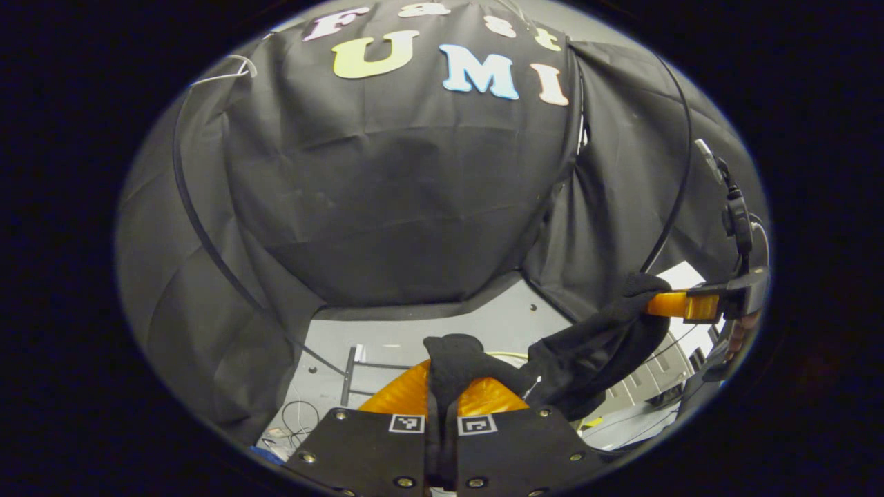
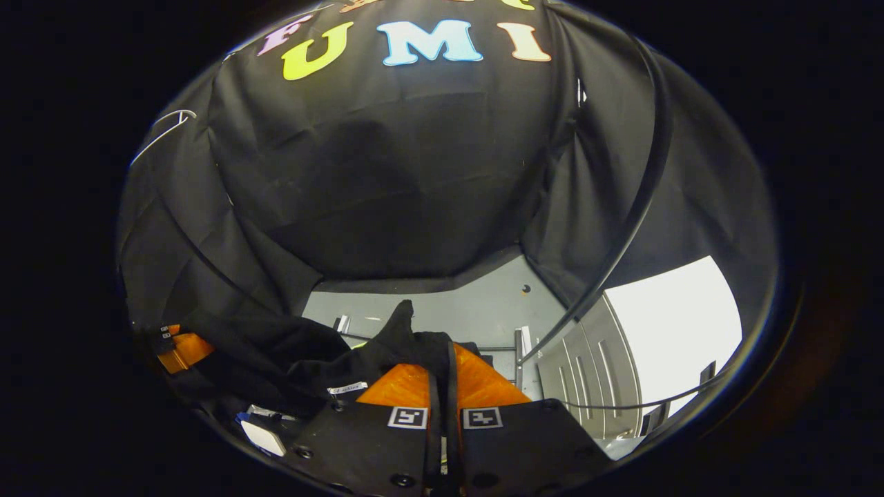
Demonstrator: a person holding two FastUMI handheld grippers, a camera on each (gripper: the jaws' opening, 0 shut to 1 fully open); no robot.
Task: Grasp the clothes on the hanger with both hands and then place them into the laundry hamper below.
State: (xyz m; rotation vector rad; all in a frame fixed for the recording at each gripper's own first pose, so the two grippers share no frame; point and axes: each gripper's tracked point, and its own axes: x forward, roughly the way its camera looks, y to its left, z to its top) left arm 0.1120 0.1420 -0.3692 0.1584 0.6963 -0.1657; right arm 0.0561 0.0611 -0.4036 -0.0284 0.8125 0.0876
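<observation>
In the left gripper view my left gripper point(image 1: 442, 397) is clenched on a bunch of the black garment point(image 1: 594, 352), which sags across to my right gripper point(image 1: 680, 305), so I judge I should lower both together, keeping the cloth slack. In the right gripper view my right gripper point(image 2: 442, 379) pinches the garment point(image 2: 324, 359); its small white tag point(image 2: 347, 388) is too small to read, and I can't place the hamper.

Recording booth, black cloth walls point(image 1: 400, 207), grey floor point(image 2: 469, 304), probably a lab, cables point(image 1: 300, 417) lying about
</observation>
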